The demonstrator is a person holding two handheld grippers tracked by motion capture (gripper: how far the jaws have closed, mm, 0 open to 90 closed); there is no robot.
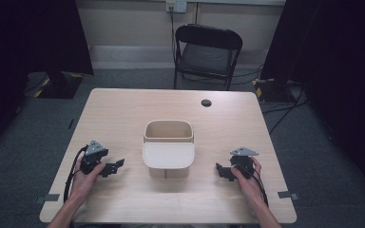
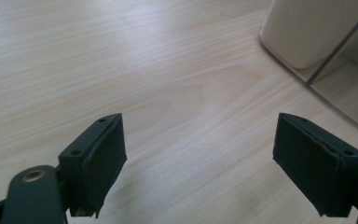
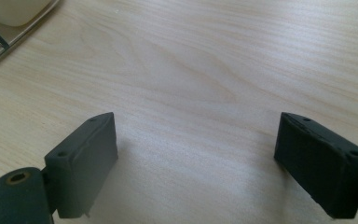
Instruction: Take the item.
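Beige bin (image 1: 168,148) stands lidless between two spread claws (image 1: 115,167) (image 1: 222,171), its inside hidden.

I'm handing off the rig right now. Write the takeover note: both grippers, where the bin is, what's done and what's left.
Left gripper: open, nothing between its fingers, resting on the table left of the bin.
Right gripper: open, empty, on the table right of the bin.
Bin: cream, open-topped, centre of the table between both grippers, untouched; what is inside cannot be told.
Done: nothing visible yet.
Left: likely approach and grip the bin from both sides.
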